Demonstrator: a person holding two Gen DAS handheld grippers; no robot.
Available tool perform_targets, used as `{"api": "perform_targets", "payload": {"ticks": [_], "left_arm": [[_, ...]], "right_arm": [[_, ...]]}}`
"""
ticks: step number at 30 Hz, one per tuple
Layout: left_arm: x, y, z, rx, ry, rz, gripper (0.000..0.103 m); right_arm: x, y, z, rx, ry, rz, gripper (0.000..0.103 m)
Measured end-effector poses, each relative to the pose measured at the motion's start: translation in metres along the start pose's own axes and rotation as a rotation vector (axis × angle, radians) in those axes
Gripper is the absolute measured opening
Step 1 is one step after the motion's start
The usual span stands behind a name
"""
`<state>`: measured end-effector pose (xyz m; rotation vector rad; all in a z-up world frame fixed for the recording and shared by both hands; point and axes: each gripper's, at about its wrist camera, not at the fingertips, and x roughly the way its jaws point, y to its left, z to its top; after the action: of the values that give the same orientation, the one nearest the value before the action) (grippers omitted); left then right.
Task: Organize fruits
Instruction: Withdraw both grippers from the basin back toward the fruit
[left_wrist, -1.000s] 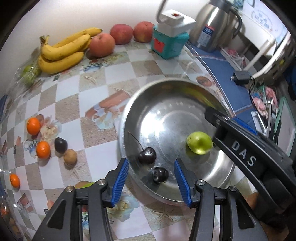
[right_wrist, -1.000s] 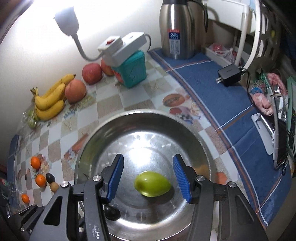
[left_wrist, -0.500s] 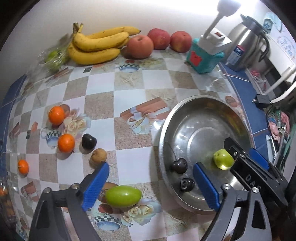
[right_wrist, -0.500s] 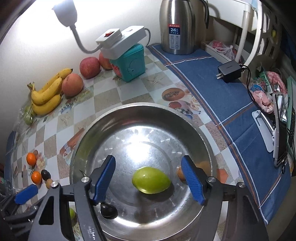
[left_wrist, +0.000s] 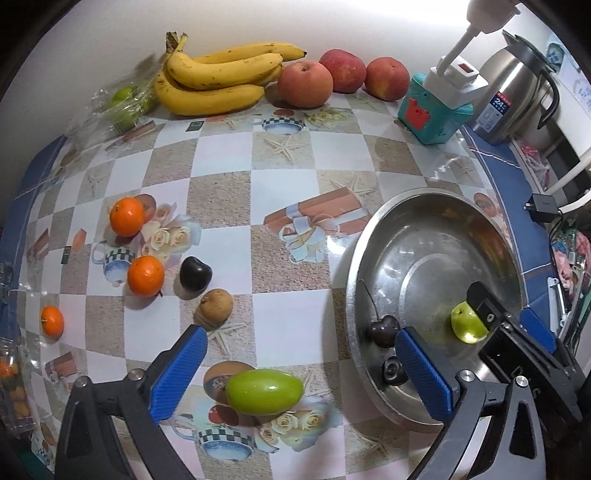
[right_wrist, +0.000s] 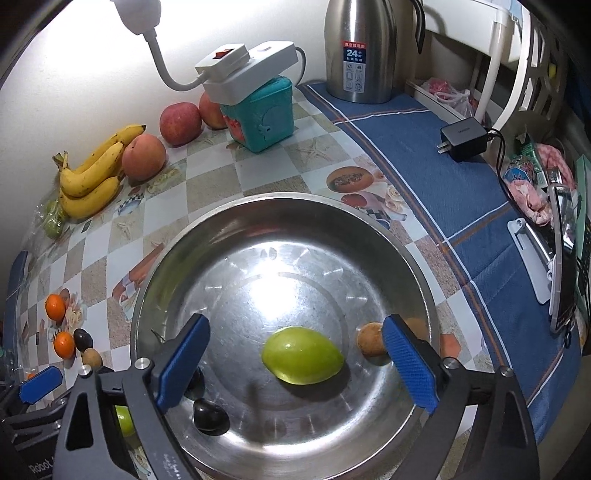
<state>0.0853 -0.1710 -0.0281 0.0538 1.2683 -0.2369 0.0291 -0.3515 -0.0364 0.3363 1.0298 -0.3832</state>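
A steel bowl (left_wrist: 424, 206) (right_wrist: 406, 258) holds a green fruit (right_wrist: 302, 355) (left_wrist: 466, 325), two dark cherries (left_wrist: 384, 329) (right_wrist: 209, 415) and a small brown fruit (right_wrist: 370, 343). My right gripper (right_wrist: 295, 363) is open wide, its blue pads either side of the green fruit in the bowl. My left gripper (left_wrist: 301, 376) is open wide over the tablecloth, with another green fruit (left_wrist: 264, 390) lying between its pads. Oranges (left_wrist: 126, 216), a dark fruit (left_wrist: 195, 277) and a brown fruit (left_wrist: 216, 304) lie on the table to the left.
Bananas (left_wrist: 218, 77), three apples (left_wrist: 304, 83) and a bag of green fruit (left_wrist: 123, 101) line the back wall. A teal box with a white power strip (right_wrist: 258, 107), a steel thermos (right_wrist: 364, 48) and a charger (right_wrist: 463, 136) stand on the right.
My left gripper swung left out of the bowl and opened wider; it now straddles the green fruit on the table. My right gripper opened wider around the green fruit in the bowl.
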Motion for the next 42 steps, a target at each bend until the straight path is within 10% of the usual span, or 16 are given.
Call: {"api": "perform_targets", "payload": {"ticks": [22,42], "left_arm": [[-0.025,0.088,0.006,-0.033,-0.037,0.226,0.103],[-0.025,0.146,-0.006,-0.102,0.018,0.251,0.103]], "right_arm": [[-0.027,0.029,0.001,0.024,-0.043,0.101,0.095],[-0.014,0.127,-0.051,-0.271,0.167,0.162,0.095]]}}
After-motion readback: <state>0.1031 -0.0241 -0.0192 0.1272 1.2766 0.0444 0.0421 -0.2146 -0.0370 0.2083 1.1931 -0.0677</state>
